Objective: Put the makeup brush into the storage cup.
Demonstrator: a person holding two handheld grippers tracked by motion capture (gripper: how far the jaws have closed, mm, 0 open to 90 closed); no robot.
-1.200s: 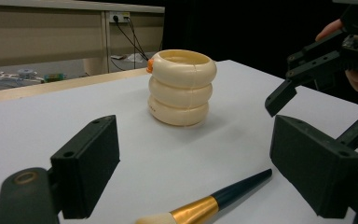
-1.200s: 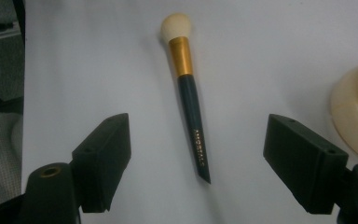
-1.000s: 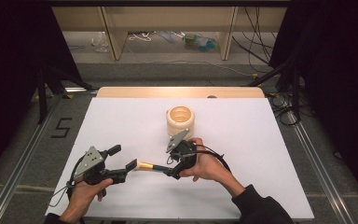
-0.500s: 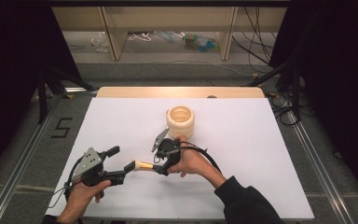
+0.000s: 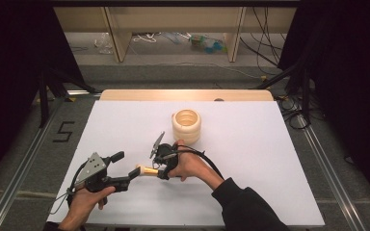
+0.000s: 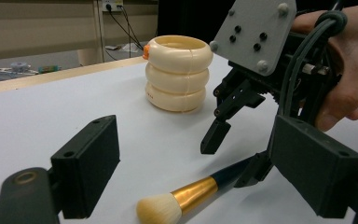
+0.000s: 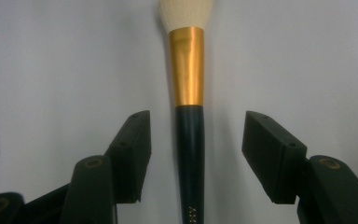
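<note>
Right gripper (image 7: 193,140) shifted left, straddling brush (image 7: 189,93).

A makeup brush (image 7: 189,116) lies flat on the white table (image 5: 270,159), near the person's edge. Its handle is dark, close to black, and tapers toward the tail, where small pale lettering is printed; the lettering is too small to read. A shiny gold ferrule joins the handle to a rounded head of cream bristles. In the high view the brush (image 5: 148,170) points its bristles to the left and its handle to the right. In the left gripper view the bristle head (image 6: 161,210) sits lowest in the picture, and the handle runs up and to the right.
</note>
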